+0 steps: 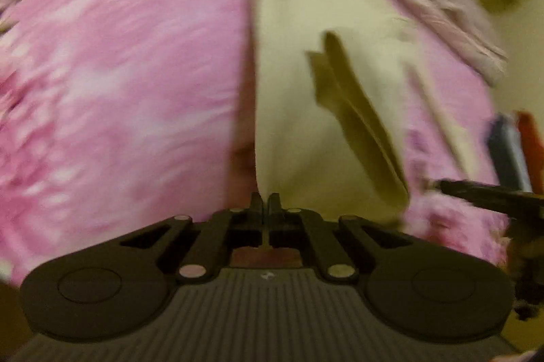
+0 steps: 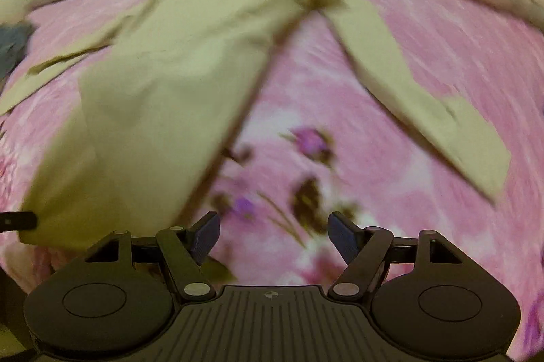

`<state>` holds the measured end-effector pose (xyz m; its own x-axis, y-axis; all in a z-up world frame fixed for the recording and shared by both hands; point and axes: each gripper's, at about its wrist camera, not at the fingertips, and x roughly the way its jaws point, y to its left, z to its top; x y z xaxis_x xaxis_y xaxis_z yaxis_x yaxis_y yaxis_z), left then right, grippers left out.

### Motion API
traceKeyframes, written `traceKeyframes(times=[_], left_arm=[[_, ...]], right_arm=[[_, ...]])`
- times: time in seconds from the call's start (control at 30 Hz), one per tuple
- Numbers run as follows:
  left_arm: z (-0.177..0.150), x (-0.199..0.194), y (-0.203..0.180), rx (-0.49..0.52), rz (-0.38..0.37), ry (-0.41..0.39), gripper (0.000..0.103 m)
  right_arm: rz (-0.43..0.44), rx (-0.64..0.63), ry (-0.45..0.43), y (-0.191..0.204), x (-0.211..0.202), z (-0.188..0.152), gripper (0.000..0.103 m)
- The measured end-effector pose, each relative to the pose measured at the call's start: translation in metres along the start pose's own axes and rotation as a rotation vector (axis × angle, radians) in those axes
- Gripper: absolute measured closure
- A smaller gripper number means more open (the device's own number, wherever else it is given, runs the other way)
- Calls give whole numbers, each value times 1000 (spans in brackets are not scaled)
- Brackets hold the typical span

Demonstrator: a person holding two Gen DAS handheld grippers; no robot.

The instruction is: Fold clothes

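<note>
Item: pale yellow-green garment point(image 2: 163, 83), long-sleeved, lying spread on a pink floral bed cover point(image 2: 391, 110). One sleeve point(image 2: 425, 110) runs out to the right in the right wrist view, flat and well apart from the body panel.

Left tool point(image 1: 265, 202): jaws closed, and I see a thin pale edge pinched between them, which I take to be the garment's hem or side edge. The picture is blurred, so I judge this, not swear to it.

Right tool point(image 2: 273, 236): jaws standing wide, nothing between them, hovering over bare bed cover beside the garment.

Step in hand, as I read it: an early fold, one edge gripped, the other hand free. My next move calls for the right tool to take a matching edge or the loose sleeve, so both can carry the cloth over evenly.

Views: only the left wrist shows the pinch and a darker fold point(image 1: 357, 117) in the cloth; only the right wrist shows the garment's whole outline and the free sleeve.
</note>
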<state>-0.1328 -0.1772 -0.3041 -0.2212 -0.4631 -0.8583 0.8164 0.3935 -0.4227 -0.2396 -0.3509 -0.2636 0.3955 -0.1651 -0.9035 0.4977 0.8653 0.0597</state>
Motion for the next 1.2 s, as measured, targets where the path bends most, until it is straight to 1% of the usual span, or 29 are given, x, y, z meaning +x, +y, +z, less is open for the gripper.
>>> traceKeyframes(times=[0.07,0.13,0.17,0.2,0.27,0.37,0.47,0.5,0.53,0.57,0.6,0.67,0.73,0.77,0.83,0.87,0.9,0.93,0.97,1.0,1.03,1.1,1.2], left_arm=[[5,6,14,-81,-20,7,97],[9,5,23,-125,-45,-2,89],[10,4,26,-134,-55,-8,79],[11,3,27,-134,-60,-12,74],[11,0,32,-142,-67,-17,74],[12,1,41,-177,-72,-15,74],[13,7,46,-193,-80,-9,74],[14,9,45,-193,-80,-8,74],[14,12,44,-193,-82,-7,74],[14,13,43,-192,-86,-7,75],[14,15,41,-191,-91,-5,76],[15,16,38,-187,-99,-2,76],[16,15,34,-182,-107,2,76],[17,14,33,-180,-110,5,76],[17,12,33,-177,-112,13,75],[17,12,33,-174,-109,19,75],[17,12,33,-172,-104,25,74],[18,13,33,-170,-99,33,73],[18,13,33,-167,-93,43,72],[18,14,33,-165,-88,50,71],[18,15,33,-160,-83,54,70],[20,16,31,-146,-72,58,70],[26,15,28,-133,-68,44,70]], right_arm=[[39,-78,-41,21,5,11,30],[86,-147,-87,45,11,23,30],[106,-173,-107,56,15,29,30],[127,-197,-126,68,19,35,30],[163,-236,-137,89,32,46,30],[185,-341,-87,122,64,58,29],[147,-477,-41,147,100,54,30],[127,-520,-49,150,106,49,42],[150,-514,-77,146,105,46,66],[166,-462,-85,139,100,47,82],[172,-384,-91,127,93,48,100],[229,-174,-131,93,71,50,100],[338,138,-182,41,40,43,100],[365,296,-187,14,26,32,100],[312,572,-131,-37,7,-2,99],[242,651,-80,-56,3,-20,99],[174,723,-30,-75,-1,-37,88],[127,747,15,-87,-4,-48,61],[79,771,60,-100,-7,-59,42],[36,794,98,-112,-10,-70,21],[26,816,80,-121,-16,-75,22],[62,904,12,-142,-24,-80,22],[136,1166,-137,-184,-23,-86,23]])
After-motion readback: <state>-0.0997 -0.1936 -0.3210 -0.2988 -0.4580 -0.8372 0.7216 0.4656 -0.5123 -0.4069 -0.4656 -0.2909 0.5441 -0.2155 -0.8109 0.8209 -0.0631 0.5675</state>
